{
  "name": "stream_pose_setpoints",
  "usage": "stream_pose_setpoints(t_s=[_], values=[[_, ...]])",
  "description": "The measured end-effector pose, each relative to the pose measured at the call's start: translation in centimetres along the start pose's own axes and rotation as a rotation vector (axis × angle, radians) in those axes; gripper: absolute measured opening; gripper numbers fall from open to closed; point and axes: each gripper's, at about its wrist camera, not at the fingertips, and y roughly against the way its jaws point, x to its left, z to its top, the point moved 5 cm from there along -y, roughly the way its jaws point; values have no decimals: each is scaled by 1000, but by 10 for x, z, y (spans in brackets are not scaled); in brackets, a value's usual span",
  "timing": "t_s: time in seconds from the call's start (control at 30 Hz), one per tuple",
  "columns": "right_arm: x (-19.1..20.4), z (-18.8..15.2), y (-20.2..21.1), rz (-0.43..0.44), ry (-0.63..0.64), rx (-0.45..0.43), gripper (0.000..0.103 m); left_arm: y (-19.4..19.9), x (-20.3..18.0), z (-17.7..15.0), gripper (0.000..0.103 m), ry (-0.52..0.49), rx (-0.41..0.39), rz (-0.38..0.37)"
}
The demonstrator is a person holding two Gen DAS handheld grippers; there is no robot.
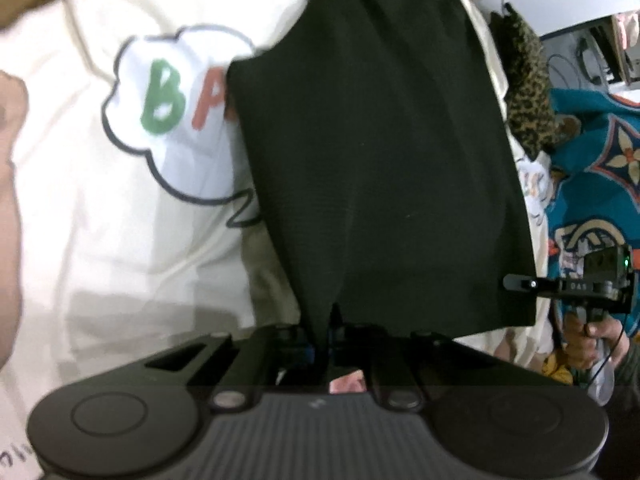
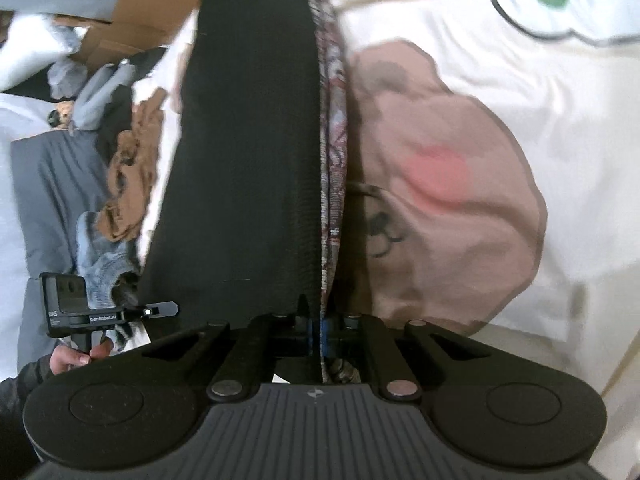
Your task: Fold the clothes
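A black knit garment [image 1: 380, 152] hangs stretched between both grippers above a cream cartoon-print sheet [image 1: 100, 220]. My left gripper [image 1: 334, 320] is shut on one of its lower corners. In the right wrist view the same black garment [image 2: 244, 152] shows edge-on, with a patterned inner lining [image 2: 332, 128] along its right side, and my right gripper [image 2: 316, 320] is shut on that edge. The right gripper [image 1: 520, 283] also appears at the garment's far corner in the left wrist view. The left gripper [image 2: 168, 309] shows at the lower left of the right wrist view.
A leopard-print item [image 1: 528, 88] and a teal patterned cloth [image 1: 600, 184] lie to the right. A heap of grey, blue and brown clothes [image 2: 116, 168] sits beside a cardboard box [image 2: 144, 20]. A hand [image 2: 76, 354] holds the left gripper's handle.
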Motion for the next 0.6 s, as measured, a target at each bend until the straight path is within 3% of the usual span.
stream_pose_setpoints(t_s=[0.4, 0.6], values=[[83, 12, 74, 18, 172, -31, 1, 92, -30, -7, 5, -43, -90, -42], [105, 3, 102, 2, 248, 33, 1, 118, -53, -29, 5, -68, -115, -64]])
